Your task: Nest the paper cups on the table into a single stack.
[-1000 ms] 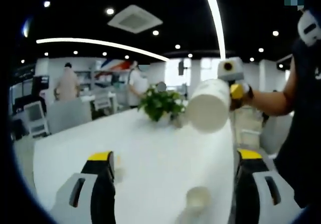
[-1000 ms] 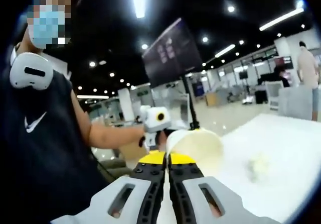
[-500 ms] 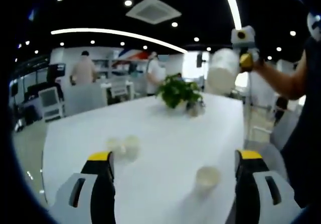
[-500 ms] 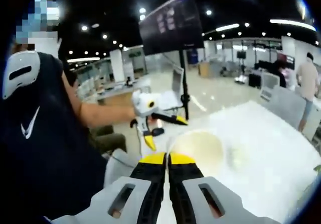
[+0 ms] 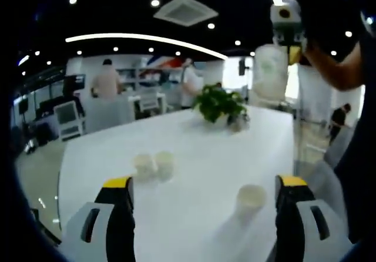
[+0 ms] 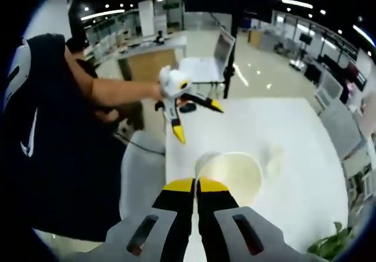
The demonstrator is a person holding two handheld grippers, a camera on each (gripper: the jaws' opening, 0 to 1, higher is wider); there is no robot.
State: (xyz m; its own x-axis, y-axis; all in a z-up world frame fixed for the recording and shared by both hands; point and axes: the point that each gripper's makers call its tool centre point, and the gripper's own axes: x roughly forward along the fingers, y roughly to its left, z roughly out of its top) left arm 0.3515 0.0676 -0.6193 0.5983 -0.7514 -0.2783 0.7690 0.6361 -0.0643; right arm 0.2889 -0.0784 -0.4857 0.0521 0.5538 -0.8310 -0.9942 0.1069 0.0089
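Observation:
On the white table (image 5: 194,138) a pair of paper cups (image 5: 154,164) stands side by side at the middle left, with a single cup (image 5: 251,198) close by on the right. My left gripper (image 5: 204,215) is open over the near table, nothing between its jaws. High at the upper right, my right gripper (image 5: 289,39) holds a white paper cup (image 5: 270,74) in the air. In the right gripper view my right gripper (image 6: 195,185) is shut on the rim of that cup (image 6: 232,177), its mouth facing the camera. My left gripper (image 6: 197,120) appears beyond it, jaws spread.
A potted plant (image 5: 220,103) stands at the table's far end, with its leaves (image 6: 335,244) also low on the right. A person in black (image 6: 53,133) is close on the left. Other people and office chairs (image 5: 70,118) are beyond the table.
My right gripper has raised its cup higher and now looks down on the table. The left view has tipped down, bringing the pair of cups into sight.

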